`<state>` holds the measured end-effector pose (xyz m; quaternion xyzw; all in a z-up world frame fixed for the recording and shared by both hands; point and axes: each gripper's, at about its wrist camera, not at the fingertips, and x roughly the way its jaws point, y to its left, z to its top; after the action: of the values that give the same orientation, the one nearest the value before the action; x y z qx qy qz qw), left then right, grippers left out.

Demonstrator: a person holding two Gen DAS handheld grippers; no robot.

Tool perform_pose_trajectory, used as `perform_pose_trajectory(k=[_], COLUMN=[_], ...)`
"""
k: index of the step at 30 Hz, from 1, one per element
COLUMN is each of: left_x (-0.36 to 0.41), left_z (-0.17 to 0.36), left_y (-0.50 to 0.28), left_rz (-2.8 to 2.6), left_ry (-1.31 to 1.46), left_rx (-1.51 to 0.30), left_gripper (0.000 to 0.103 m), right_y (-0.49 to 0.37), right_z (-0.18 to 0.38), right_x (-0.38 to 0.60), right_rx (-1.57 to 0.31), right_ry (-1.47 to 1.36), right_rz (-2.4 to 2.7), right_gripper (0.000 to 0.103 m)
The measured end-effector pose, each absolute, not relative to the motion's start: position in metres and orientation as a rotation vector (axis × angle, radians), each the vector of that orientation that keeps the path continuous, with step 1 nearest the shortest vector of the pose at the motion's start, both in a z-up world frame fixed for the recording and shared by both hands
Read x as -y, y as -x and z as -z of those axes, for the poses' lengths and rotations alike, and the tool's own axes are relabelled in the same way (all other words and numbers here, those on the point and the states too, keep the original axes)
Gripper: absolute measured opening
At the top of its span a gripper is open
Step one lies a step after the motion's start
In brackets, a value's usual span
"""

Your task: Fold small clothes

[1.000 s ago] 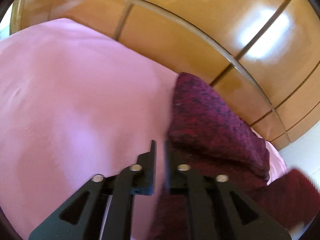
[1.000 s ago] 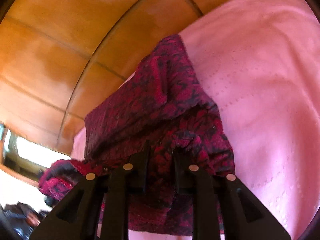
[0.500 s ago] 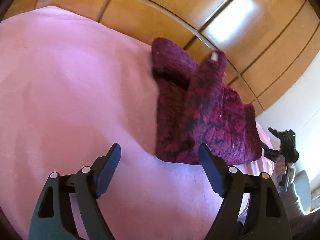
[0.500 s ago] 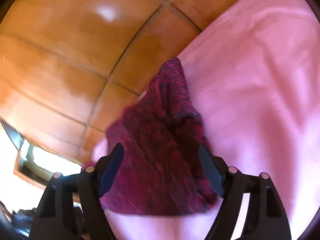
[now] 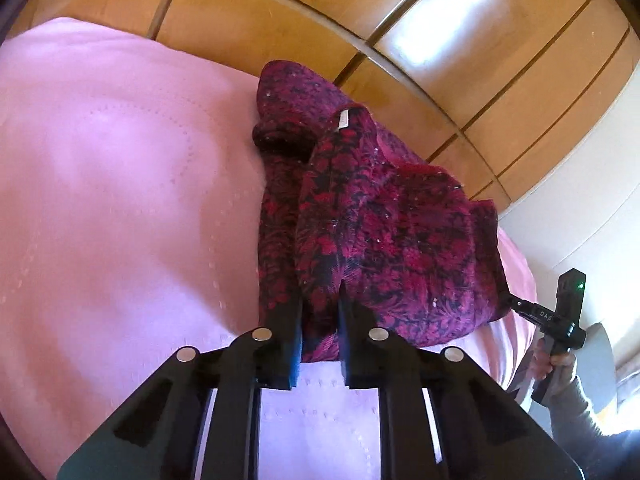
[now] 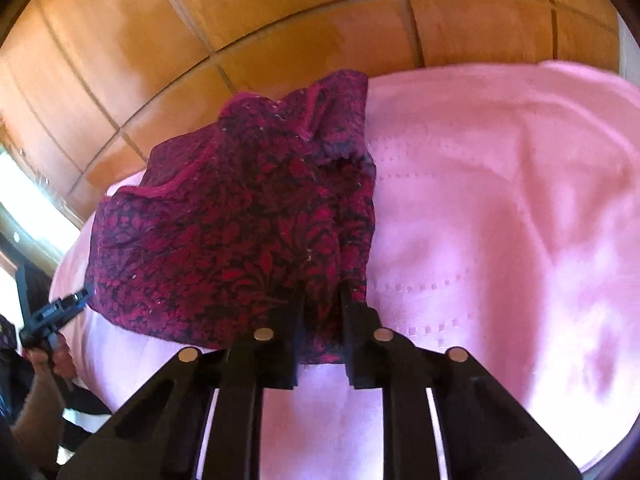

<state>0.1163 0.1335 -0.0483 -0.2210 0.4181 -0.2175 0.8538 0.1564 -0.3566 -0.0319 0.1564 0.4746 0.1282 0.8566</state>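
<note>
Tongs [image 5: 320, 312] pinching garment [image 5: 380, 220], pinched hem hidden

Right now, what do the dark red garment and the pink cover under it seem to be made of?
Dark red garment: soft woven or knit fabric, matte, floral pattern with white lint specks. Pink cover: quilted cloth, probably cotton, matte, with dotted stitch lines.

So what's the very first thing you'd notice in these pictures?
The dark red patterned garment, crumpled at the edge of the pink bedspread. The left gripper is shut on its near edge, and the right gripper is closing on it too. Shiny wooden panels rise behind.
</note>
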Motion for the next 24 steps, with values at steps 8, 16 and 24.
perform_pose_trajectory(k=[8, 16, 24], left_x=[-0.131, -0.129, -0.131], left_z=[0.051, 0.057, 0.036], left_y=[-0.116, -0.111, -0.082], left_rz=[0.408, 0.382, 0.389], left_ry=[0.438, 0.417, 0.436], left_rx=[-0.874, -0.898, -0.897], left_gripper=[0.018, 0.025, 0.010], right_y=[-0.160, -0.169, -0.135], right_z=[0.032, 0.044, 0.020], right_x=[0.346, 0.317, 0.333], right_rx=[-0.974, -1.026, -0.999], right_ry=[-0.352, -0.190, -0.241], right_rz=[-0.294, -0.302, -0.304], right_gripper=[0.029, 0.023, 0.010])
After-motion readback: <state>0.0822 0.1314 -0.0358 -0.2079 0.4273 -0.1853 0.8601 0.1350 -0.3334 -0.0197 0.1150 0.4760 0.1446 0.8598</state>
